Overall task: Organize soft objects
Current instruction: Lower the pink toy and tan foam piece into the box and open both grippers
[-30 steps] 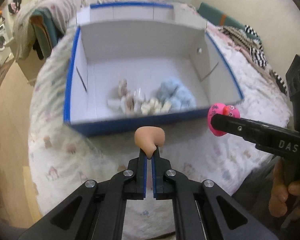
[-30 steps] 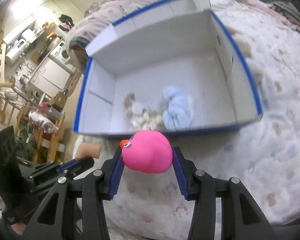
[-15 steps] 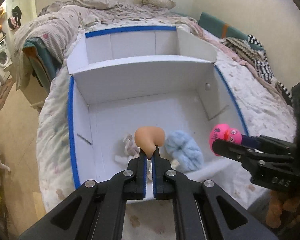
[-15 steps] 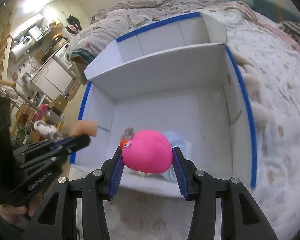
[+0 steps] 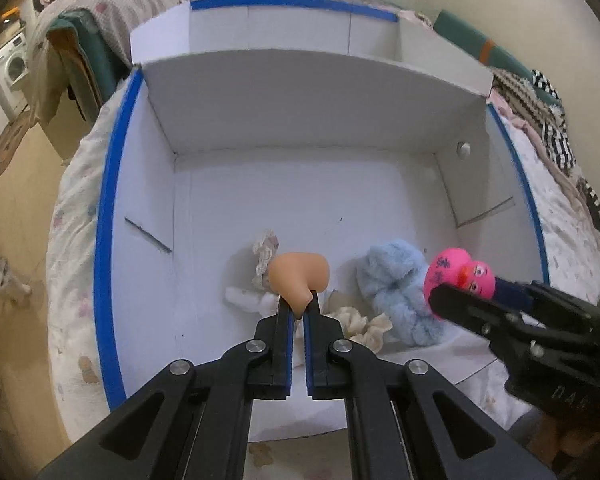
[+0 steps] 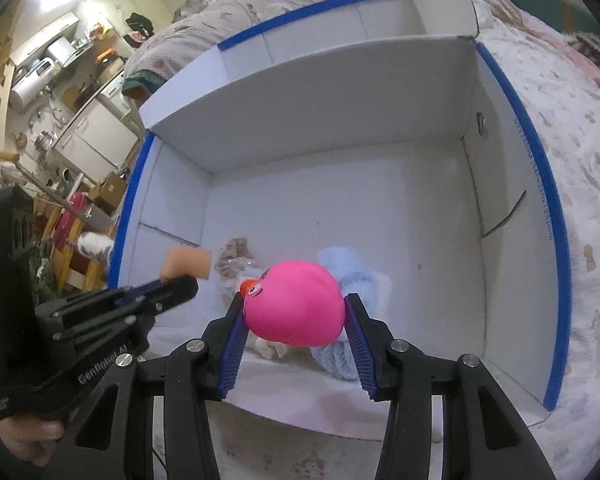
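Note:
My left gripper (image 5: 297, 312) is shut on a peach soft toy (image 5: 298, 276), held over the front of the white box with blue rims (image 5: 104, 208). My right gripper (image 6: 294, 322) is shut on a pink rubber duck (image 6: 296, 308), also over the box front. The duck shows at the right in the left wrist view (image 5: 458, 274), the peach toy at the left in the right wrist view (image 6: 186, 262). On the box floor lie a light-blue fluffy toy (image 5: 396, 284) and a cream and beige lacy piece (image 5: 264, 252).
The box (image 6: 540, 184) sits on a bed with a patterned white cover (image 6: 580, 128). Its raised back flap (image 5: 300, 36) stands behind. Folded clothes and striped fabric (image 5: 548, 120) lie at the right. Kitchen furniture (image 6: 80, 120) stands beyond the bed's left edge.
Both grippers have moved forward from in front of the box to above its front part, each still holding its toy. The box now fills both views.

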Tool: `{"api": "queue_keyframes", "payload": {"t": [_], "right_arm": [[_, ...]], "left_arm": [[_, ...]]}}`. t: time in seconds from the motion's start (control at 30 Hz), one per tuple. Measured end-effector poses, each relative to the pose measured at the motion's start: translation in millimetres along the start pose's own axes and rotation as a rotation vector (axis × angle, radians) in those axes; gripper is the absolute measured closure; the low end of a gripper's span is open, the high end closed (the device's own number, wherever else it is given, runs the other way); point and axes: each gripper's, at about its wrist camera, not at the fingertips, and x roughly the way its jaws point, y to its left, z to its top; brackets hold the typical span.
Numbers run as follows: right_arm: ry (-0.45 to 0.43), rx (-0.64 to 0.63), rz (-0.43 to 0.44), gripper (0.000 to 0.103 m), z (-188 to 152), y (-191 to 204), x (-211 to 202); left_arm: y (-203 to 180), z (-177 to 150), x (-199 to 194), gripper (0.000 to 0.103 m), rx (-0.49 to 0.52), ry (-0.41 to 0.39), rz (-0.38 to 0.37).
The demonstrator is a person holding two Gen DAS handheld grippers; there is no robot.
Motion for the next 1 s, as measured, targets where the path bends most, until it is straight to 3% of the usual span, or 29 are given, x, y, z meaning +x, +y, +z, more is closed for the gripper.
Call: {"api": "queue_keyframes", "payload": {"t": [0.27,0.63,1.0], "right_arm": [[0.025,0.021,0.006,0.053,0.8,-2.0,7.8],[0.039,0.091,0.039,0.051,1.4,-12.3,10.2],[-0.021,0.170,0.046,0.025,-0.6,-27.0,-6.1]], "left_arm": [[3.5,-6.0,10.9,0.098,-0.015,0.067,-0.002],[1.5,-6.8,15.7,0.098,-0.025,0.086,0.026],[-4.8,-12.0,14.5,0.093,-0.014,0.088,0.034]]}}
